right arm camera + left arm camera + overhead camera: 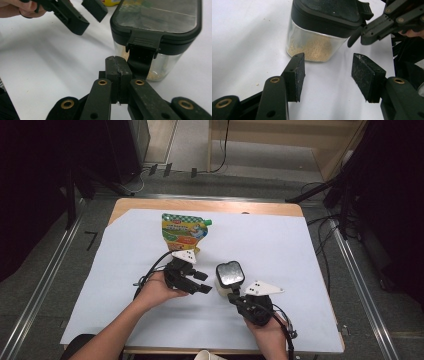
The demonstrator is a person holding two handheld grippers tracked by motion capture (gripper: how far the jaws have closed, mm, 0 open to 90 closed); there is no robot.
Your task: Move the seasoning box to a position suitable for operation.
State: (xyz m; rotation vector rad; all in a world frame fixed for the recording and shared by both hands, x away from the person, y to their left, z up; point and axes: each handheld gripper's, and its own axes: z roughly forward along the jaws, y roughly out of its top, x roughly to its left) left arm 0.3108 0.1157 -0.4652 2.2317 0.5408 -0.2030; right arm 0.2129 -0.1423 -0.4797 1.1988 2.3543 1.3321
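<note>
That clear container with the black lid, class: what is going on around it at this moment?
A person works at a paper-covered table with a gripper in each hand. The right gripper has its jaws shut, its tips right at the latch on the lid of the clear container, which holds a pale crumbly filling. Whether it touches the latch is hard to tell. The left gripper is open beside the container, with nothing between its pads. A colourful spouted pouch lies farther back.

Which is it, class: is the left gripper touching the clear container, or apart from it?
Apart. In the left gripper view, bare white table cover lies between the open left gripper and the clear container; neither pad reaches its wall.
</note>
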